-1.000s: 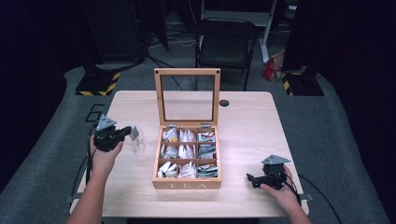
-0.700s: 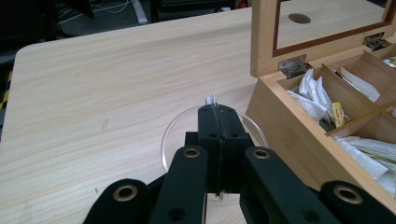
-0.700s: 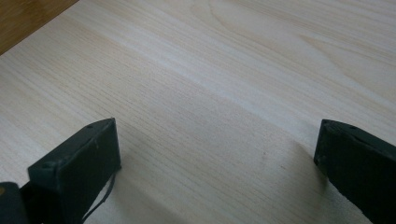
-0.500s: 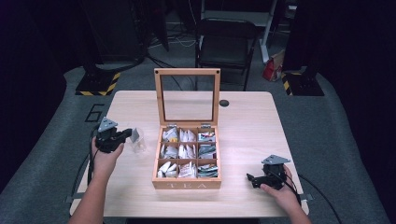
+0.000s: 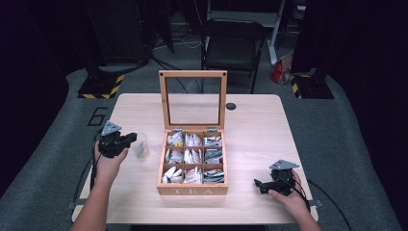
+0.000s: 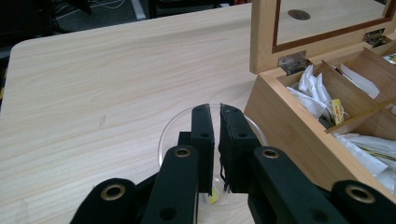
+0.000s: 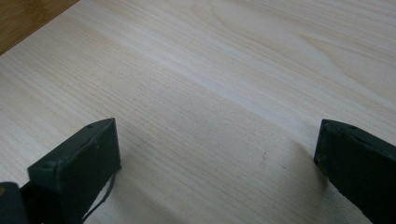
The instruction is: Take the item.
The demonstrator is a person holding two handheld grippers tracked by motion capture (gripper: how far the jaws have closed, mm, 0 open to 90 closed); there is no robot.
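Over on the left, your left tool (image 5: 129,140) hovers right above the clear glass cup (image 5: 140,148), which stands on the counter (image 5: 260,125) just to the left of the wooden tea box (image 5: 192,188). In the left gripper view the jaws are nearly pressed together over the cup's mouth, with only a sliver of a gap; whether something thin is pinched between them, I cannot tell. Down inside the cup a scrap of yellow and white (image 6: 215,197) peeks out below the jaws. Moving to the middle, the tea box sits with its glass-paned lid (image 5: 193,99) standing upright, and its compartments are packed with tea bags (image 5: 193,140), white and silvery packets in rows. Near the far edge of the counter, just right of the lid, there is a small dark round hole (image 5: 231,106). On to the right: your right tool (image 5: 260,185) rests low on the counter near the front right corner, well apart from the box, jaws spread wide with bare wood between them.
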